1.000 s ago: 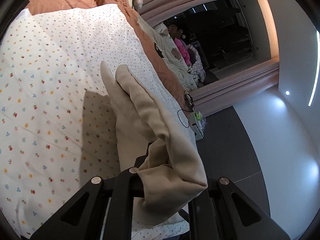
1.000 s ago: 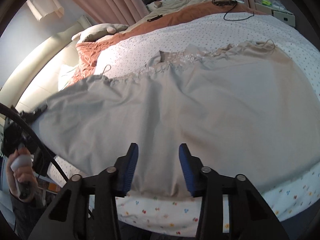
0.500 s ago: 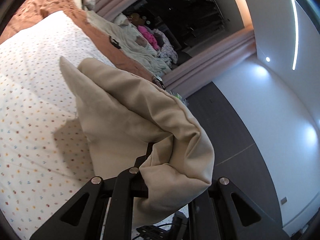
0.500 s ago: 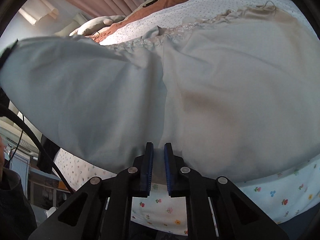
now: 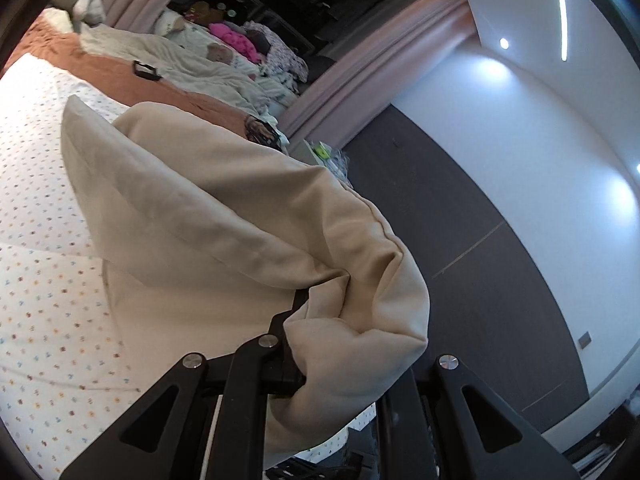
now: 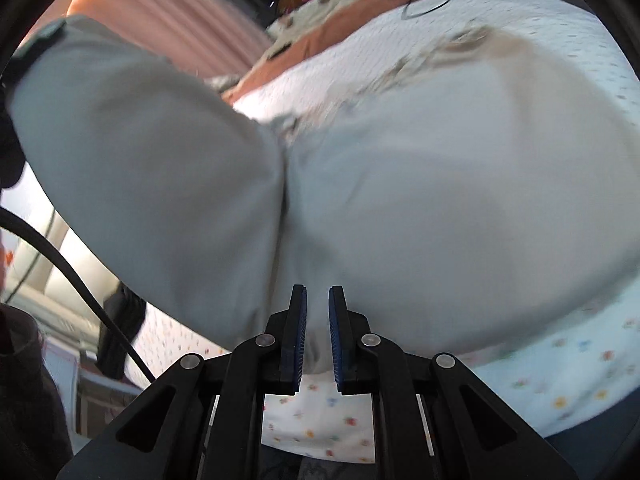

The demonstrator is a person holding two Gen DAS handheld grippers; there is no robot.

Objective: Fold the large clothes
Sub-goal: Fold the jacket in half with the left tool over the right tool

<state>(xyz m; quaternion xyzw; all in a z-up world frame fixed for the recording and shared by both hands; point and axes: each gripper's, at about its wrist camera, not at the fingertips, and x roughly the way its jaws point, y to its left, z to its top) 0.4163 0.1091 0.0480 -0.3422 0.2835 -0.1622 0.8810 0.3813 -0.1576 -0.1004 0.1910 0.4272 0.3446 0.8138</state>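
The left gripper (image 5: 320, 344) pinched a bunched corner of the beige garment (image 5: 208, 216), lifted off the bed (image 5: 36, 288). The right gripper (image 6: 318, 340) pinched its near hem, the rest spread ahead. The fold-over seemed underway; next, both corners likely needed carrying forward together.

- Left wrist camera is looking along its fingers, tilted, very close behind bunched beige garment (image 5: 224, 216); facing across floral bedsheet (image 5: 36, 300) toward curtains (image 5: 360, 76).
- Right wrist camera is looking over the same garment (image 6: 440, 184), close, from the bed edge.
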